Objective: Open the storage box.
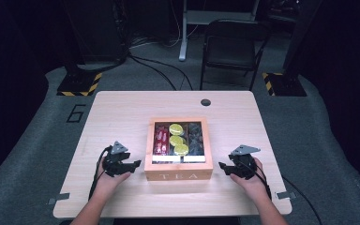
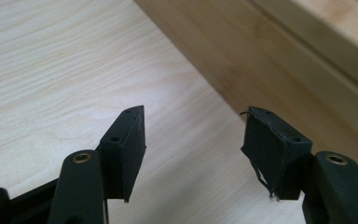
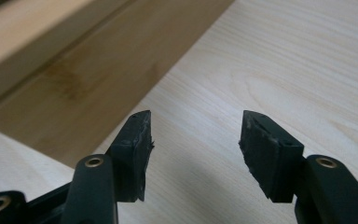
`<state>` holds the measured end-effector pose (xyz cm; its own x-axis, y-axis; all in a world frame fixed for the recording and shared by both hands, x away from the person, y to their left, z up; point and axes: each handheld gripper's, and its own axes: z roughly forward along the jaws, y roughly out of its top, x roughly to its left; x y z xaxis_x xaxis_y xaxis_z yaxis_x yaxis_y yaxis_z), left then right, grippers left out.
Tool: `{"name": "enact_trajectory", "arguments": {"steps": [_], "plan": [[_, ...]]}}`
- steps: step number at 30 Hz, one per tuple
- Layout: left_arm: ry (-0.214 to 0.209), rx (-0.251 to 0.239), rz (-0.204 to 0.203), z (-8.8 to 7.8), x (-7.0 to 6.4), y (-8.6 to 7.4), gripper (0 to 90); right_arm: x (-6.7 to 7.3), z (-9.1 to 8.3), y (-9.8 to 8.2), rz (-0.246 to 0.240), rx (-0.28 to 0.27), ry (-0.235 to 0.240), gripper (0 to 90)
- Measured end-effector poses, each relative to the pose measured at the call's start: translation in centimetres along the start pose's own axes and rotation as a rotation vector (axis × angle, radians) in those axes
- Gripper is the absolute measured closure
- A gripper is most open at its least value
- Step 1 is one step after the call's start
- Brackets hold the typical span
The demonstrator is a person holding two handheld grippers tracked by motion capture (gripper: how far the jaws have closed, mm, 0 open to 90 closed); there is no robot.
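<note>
A: Dark room, grey floor, folding chair (image 1: 229, 44) behind a pale wood table (image 1: 122, 112). Wooden tea box (image 1: 178, 150) sits centre, toward the near edge, lid closed with a glass pane; sachets inside, lettering on the front face.

B: Grippers?

A: Left gripper (image 1: 132, 165) just beside the box's left wall, right gripper (image 1: 223, 166) just beside its right wall. Both stand partly open, nothing between the jaws, bare tabletop under them in each gripper view.

B: Which way does the box lie from the fingers?

A: Inward for both. Each gripper points at a side wall, near the front corners. Equal reach, neither nearer. Box is near square, so no long axis to favour.

B: Touching?

A: Apart, I judge. Likely a two-sided approach to the box.
</note>
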<state>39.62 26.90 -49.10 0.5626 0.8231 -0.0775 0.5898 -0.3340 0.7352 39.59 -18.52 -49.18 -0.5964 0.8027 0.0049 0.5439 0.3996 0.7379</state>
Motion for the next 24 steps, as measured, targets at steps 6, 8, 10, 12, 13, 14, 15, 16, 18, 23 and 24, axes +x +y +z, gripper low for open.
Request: {"name": "enact_trajectory", "arguments": {"steps": [6, 8, 10, 12, 13, 14, 15, 16, 18, 23, 24], "plan": [[-0.044, -0.052, -0.04, -1.4, -0.5, 0.2, 39.4, 0.9, -1.9, 0.7, 0.015, -0.062, 0.041, 43.2], [-0.061, -0.077, -0.055, -1.9, -0.7, 0.3, 39.4, 1.2, -2.4, 0.8, 0.025, -0.084, 0.059, 42.8], [-0.077, -0.09, -0.059, -2.4, -1.0, 0.4, 38.9, 1.5, -3.1, 1.0, 0.024, -0.1, 0.079, 42.6], [-0.088, -0.105, -0.048, -2.9, -1.4, 0.4, 38.3, 1.9, -3.6, 1.2, 0.019, -0.117, 0.087, 42.1], [-0.087, -0.112, -0.037, -3.1, -1.6, 0.4, 38.3, 2.1, -3.9, 1.4, 0.015, -0.126, 0.093, 42.1], [-0.086, -0.117, -0.03, -3.3, -1.9, 0.4, 38.3, 2.4, -4.2, 1.5, 0.007, -0.131, 0.089, 42.1], [-0.09, -0.116, -0.011, -3.5, -2.1, 0.4, 38.3, 2.7, -4.4, 1.6, -0.006, -0.137, 0.091, 42.0], [-0.089, -0.12, -0.001, -3.7, -2.3, 0.4, 38.3, 2.9, -4.6, 1.8, -0.017, -0.146, 0.095, 41.8], [-0.089, -0.135, 0.016, -4.1, -2.8, 0.3, 38.3, 3.5, -5.0, 1.8, -0.03, -0.161, 0.112, 41.8], [-0.124, -0.141, 0.059, -4.8, -4.1, 0.2, 37.1, 5.0, -5.4, 1.7, -0.063, -0.169, 0.146, 40.1], [-0.129, -0.144, 0.072, -4.9, -4.3, 0.2, 36.7, 5.2, -5.3, 1.7, -0.067, -0.166, 0.145, 39.2]]}}
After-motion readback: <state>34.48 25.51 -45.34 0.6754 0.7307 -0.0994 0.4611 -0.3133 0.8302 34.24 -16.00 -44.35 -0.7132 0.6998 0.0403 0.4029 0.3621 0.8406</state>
